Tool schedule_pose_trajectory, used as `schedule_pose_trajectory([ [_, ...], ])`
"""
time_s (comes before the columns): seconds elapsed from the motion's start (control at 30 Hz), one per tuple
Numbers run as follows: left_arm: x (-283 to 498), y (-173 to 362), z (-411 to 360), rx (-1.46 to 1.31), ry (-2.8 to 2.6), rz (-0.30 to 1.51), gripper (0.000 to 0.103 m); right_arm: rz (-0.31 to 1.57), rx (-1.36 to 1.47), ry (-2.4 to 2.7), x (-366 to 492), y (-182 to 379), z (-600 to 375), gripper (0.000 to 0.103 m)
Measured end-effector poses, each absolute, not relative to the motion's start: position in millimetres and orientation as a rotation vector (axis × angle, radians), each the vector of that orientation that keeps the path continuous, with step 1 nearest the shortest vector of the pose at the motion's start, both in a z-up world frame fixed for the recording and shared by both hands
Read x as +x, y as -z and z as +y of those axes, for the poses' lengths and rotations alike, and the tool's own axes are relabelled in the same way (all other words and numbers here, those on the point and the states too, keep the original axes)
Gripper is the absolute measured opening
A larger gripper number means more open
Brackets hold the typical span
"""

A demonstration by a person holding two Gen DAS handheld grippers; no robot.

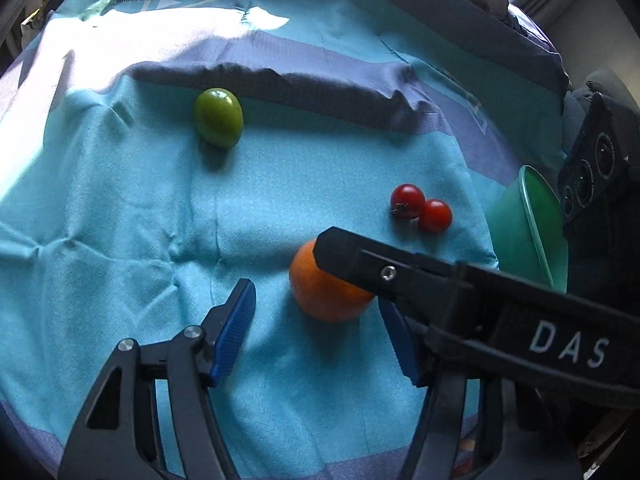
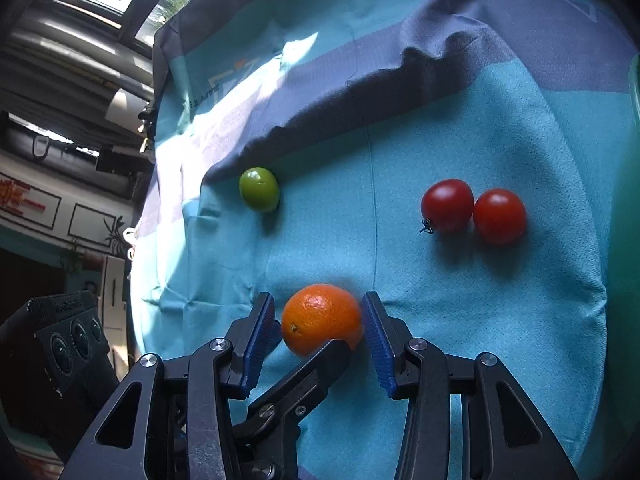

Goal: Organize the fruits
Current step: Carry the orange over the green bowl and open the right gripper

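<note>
An orange (image 2: 320, 318) lies on the teal cloth (image 2: 480, 300) between the blue pads of my right gripper (image 2: 320, 328). The jaws stand open around it, close on each side, the left pad about touching. In the left wrist view the right gripper's black finger (image 1: 360, 264) crosses over the orange (image 1: 320, 292). My left gripper (image 1: 320, 332) is open and empty just short of the orange. A green fruit (image 1: 219, 117) (image 2: 259, 189) lies farther back. Two red tomatoes (image 1: 420, 208) (image 2: 472, 210) touch each other to the right.
A green bowl (image 1: 528, 224) stands at the cloth's right edge, beside the right gripper's camera body (image 1: 596, 168). A raised dark fold (image 1: 280, 84) runs across the cloth behind the fruit. The left gripper's body (image 2: 56, 352) is at lower left in the right wrist view.
</note>
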State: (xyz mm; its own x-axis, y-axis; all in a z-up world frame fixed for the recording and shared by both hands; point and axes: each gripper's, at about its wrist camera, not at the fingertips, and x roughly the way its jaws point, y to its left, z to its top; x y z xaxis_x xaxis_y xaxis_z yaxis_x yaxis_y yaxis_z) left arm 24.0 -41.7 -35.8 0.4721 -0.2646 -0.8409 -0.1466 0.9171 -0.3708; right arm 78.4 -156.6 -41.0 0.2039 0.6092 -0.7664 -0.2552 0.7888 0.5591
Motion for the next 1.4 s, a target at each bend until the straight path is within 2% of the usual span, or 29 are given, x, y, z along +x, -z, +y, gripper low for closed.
schedule_pose_trajectory([
  [0.1,24,38,-44,-0.416,0.071,1.076,0.056,1.246,0.35,-0.632,79,47,-153,0.047],
  [0.17,25,38,-46,-0.421,0.091,1.077,0.046,1.252,0.364,-0.648,80,49,-153,0.047],
  [0.33,22,28,-49,-0.419,0.103,1.046,0.046,1.222,0.341,-0.647,76,42,-154,0.047],
  [0.5,9,-7,-61,-0.352,0.096,0.932,0.046,1.136,0.353,-0.69,65,13,-165,0.047],
  [0.9,11,-81,-152,-0.069,0.243,0.713,0.046,0.87,0.434,-0.657,44,-56,-255,0.047],
  [1.13,28,-84,-210,-0.004,0.378,0.696,0.046,0.793,0.518,-0.528,46,-57,-318,0.047],
  [1.4,44,-72,-259,0.065,0.494,0.716,0.043,0.798,0.544,-0.38,49,-45,-359,0.048],
])
